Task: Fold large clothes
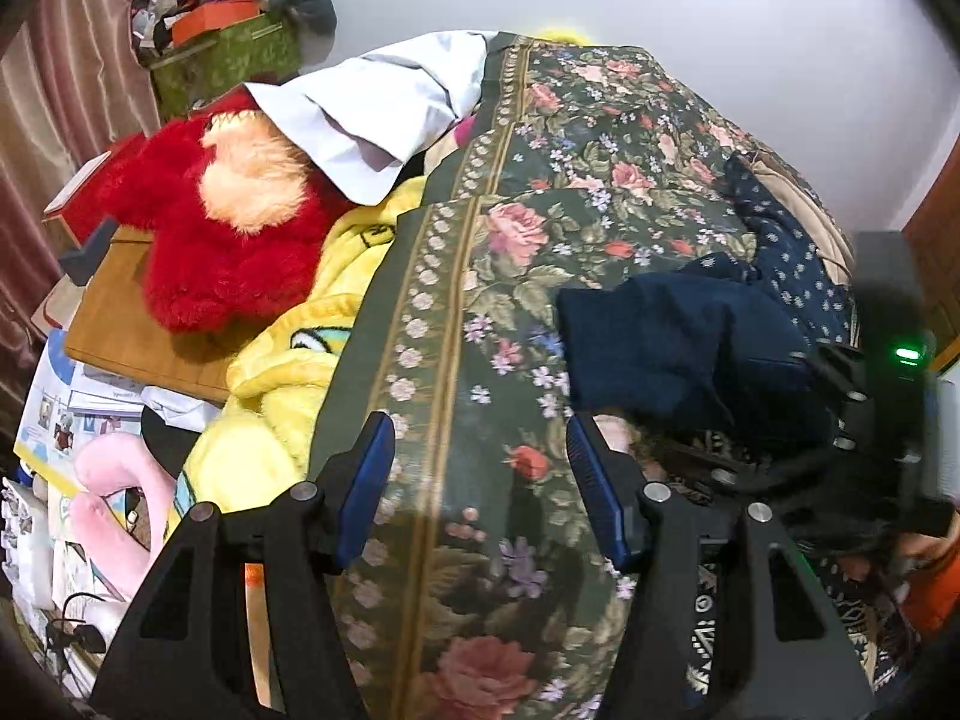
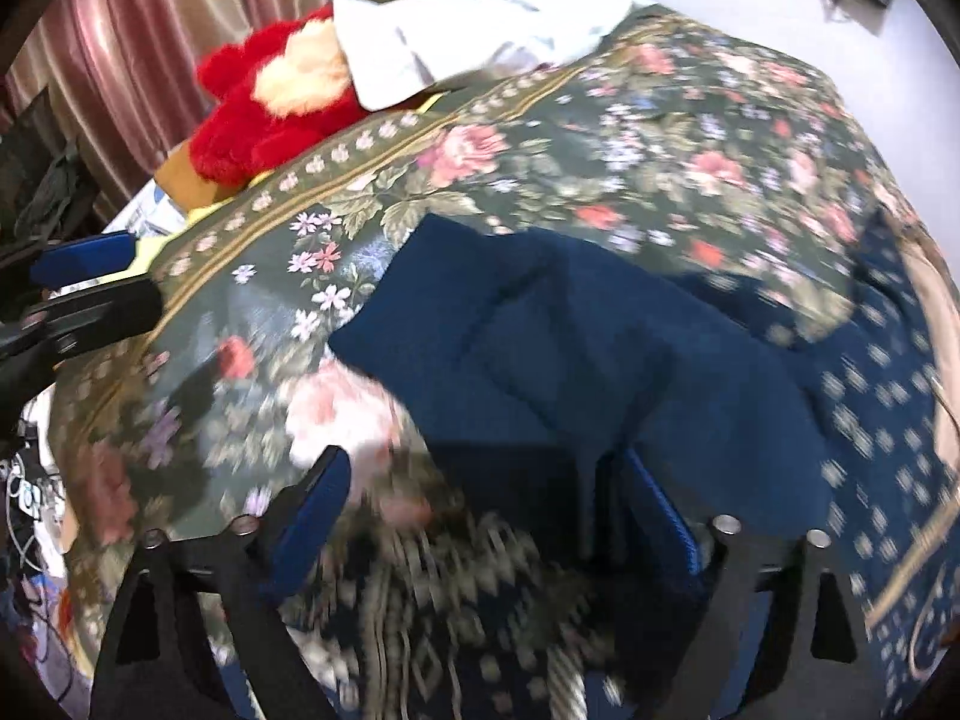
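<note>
Both claws hang spread over a bed draped in a green floral bedspread [image 1: 498, 276]: the left gripper [image 1: 480, 480] above bare cover, the right gripper [image 2: 486, 516] at the near edge of the navy garment [image 2: 588, 354], pinching nothing. Beyond the garment, at the bedspread's far edge, lie a red plush toy [image 1: 198, 252] and white cloth [image 1: 384, 114]; behind them, a pink curtain [image 1: 54, 108] and white wall [image 1: 750, 60].

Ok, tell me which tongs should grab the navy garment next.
Right. The right tongs are open directly at the navy garment, its edge lying between the fingers. The left tongs are open over bare floral bedspread, beside the garment.
</note>
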Demonstrator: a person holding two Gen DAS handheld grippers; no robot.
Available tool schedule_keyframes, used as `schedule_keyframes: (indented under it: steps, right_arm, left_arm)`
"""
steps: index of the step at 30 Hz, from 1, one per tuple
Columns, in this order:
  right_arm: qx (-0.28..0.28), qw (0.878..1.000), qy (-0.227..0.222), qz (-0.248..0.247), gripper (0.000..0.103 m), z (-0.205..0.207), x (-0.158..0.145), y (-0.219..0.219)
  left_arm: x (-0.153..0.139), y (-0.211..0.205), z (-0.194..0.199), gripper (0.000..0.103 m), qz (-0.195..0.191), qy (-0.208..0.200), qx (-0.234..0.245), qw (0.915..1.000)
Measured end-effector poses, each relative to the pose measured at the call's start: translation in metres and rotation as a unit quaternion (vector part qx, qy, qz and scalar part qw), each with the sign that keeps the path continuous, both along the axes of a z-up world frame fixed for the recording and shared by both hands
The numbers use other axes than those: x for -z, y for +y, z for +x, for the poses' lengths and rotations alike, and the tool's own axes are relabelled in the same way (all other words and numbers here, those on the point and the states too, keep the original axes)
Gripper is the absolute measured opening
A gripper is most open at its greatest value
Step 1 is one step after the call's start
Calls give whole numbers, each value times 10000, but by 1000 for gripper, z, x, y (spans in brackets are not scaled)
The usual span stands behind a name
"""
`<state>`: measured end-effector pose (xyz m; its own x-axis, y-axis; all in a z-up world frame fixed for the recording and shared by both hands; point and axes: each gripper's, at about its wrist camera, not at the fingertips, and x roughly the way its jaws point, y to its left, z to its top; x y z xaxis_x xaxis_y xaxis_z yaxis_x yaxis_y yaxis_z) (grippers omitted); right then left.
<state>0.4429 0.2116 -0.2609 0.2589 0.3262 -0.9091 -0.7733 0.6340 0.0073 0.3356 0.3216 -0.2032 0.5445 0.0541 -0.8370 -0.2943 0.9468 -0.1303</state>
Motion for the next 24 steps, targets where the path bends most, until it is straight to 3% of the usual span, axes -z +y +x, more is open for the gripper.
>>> schedule_keyframes:
  steps: [4, 8, 9, 15, 24]
  right_arm:
    - [147, 9999, 11, -64, 65, 14, 24, 18]
    - [315, 9992, -42, 222, 20, 18, 22, 19]
    - [360, 9990, -80, 248, 13, 18, 20, 16]
    - [790, 9934, -404, 729, 10, 20, -24, -27]
    - [1538, 9746, -901, 1359, 10, 15, -115, -156]
  left_arm:
    - [7, 5, 2, 59, -77, -22, 11, 10000]
    - [14, 0, 3, 59, 35, 20, 78, 10000]
    - [15, -2, 4, 59, 69, 44, 110, 9999]
    - [21, -16, 5, 59, 13, 189, 202, 9996]
    - [25, -78, 14, 59, 307, 419, 769, 9957]
